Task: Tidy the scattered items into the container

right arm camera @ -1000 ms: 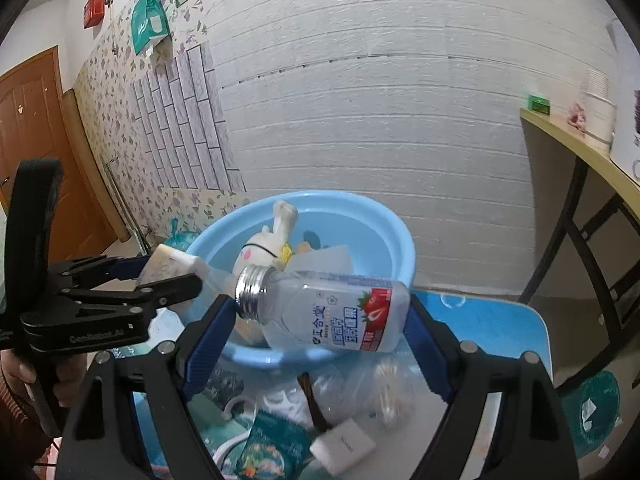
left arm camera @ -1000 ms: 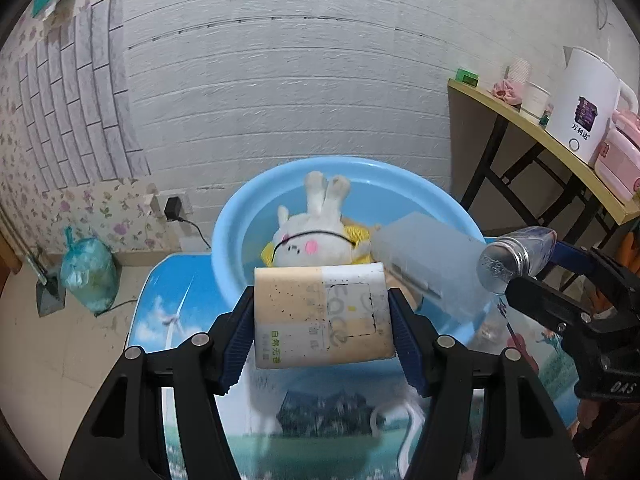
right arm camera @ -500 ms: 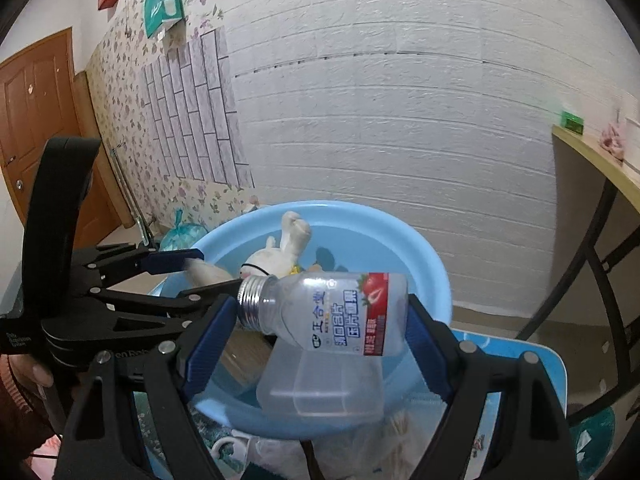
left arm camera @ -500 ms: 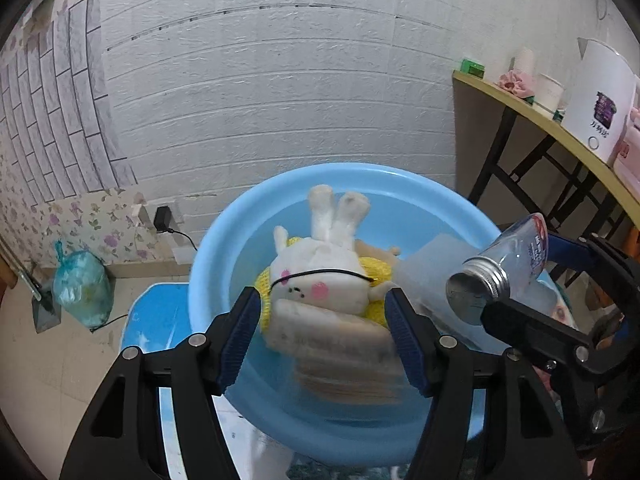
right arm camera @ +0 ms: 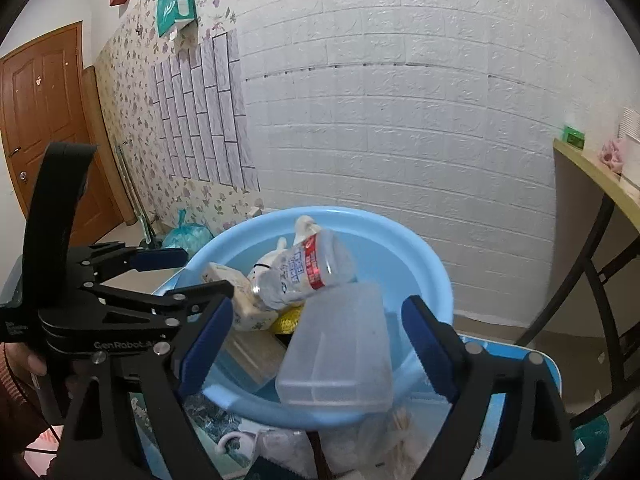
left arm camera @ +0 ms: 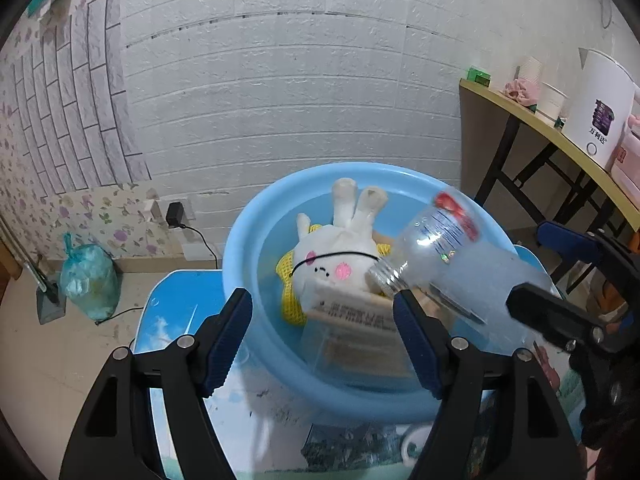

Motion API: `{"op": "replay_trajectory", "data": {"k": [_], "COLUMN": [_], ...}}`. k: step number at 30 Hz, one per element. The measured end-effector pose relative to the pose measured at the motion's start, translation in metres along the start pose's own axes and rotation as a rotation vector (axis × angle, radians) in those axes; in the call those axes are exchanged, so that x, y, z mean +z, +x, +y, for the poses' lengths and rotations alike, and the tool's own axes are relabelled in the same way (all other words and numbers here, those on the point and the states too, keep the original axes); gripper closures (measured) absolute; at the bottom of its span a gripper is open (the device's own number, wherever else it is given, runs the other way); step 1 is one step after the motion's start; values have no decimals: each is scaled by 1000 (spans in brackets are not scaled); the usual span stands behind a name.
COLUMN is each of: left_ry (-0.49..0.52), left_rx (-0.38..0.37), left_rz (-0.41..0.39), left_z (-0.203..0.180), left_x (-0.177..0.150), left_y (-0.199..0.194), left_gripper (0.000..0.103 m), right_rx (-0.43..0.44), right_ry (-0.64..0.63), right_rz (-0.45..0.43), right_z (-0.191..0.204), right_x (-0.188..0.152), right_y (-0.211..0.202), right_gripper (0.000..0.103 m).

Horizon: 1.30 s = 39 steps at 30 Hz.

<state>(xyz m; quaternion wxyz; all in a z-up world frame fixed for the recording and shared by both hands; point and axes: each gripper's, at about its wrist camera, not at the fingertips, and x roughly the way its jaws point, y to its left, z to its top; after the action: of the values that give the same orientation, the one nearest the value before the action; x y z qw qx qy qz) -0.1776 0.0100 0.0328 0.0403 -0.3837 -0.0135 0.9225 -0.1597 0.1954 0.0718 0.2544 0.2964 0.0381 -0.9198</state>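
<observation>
we see our left claw [left arm camera: 322, 336] spread wide with nothing between its blue pads, hanging just over the near rim of a round blue basin [left arm camera: 256, 240] that sits on a blue picture-printed worktop [left arm camera: 180, 292]. ahead of this claw, inside the basin, a white plush rabbit [left arm camera: 340, 256] lies on its back on something yellow, and a tan printed tissue pack [left arm camera: 352, 320] rests against its near side. a clear plastic bottle [left arm camera: 432, 248] with a red-and-white label is blurred, tilted, its threaded neck pointing down toward the rabbit, ahead and to the right of the left claw. our right claw [right arm camera: 316, 344] is also spread and empty; the bottle [right arm camera: 308, 272] is ahead of it, apart from both pads, over the basin. a frosted plastic box [right arm camera: 340, 356] leans on the basin's near rim between the right claw's pads, touching neither.
</observation>
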Motion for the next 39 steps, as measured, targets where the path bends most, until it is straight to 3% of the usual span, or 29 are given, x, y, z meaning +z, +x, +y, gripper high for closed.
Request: {"op": "replay_trajectory", "data": {"k": [7, 18, 29, 39], "left_ry": [-5, -7, 93, 165], "left_rx": [5, -14, -28, -39], "left_rz": [7, 45, 181, 225], "left_z": [-4, -20, -54, -68], "left_x": [-17, -60, -110, -114], "left_y": [-18, -35, -5, 17], "left_gripper": [28, 17, 16, 16], "right_rx": [-41, -144, -135, -113], "right_ry": [47, 169, 173, 148], "right_rz": [8, 95, 208, 277], "right_z": [-18, -50, -42, -37], "right_x": [-15, -74, -116, -124], "right_y": [-24, -52, -39, -23], "right_gripper": [15, 15, 15, 15]}}
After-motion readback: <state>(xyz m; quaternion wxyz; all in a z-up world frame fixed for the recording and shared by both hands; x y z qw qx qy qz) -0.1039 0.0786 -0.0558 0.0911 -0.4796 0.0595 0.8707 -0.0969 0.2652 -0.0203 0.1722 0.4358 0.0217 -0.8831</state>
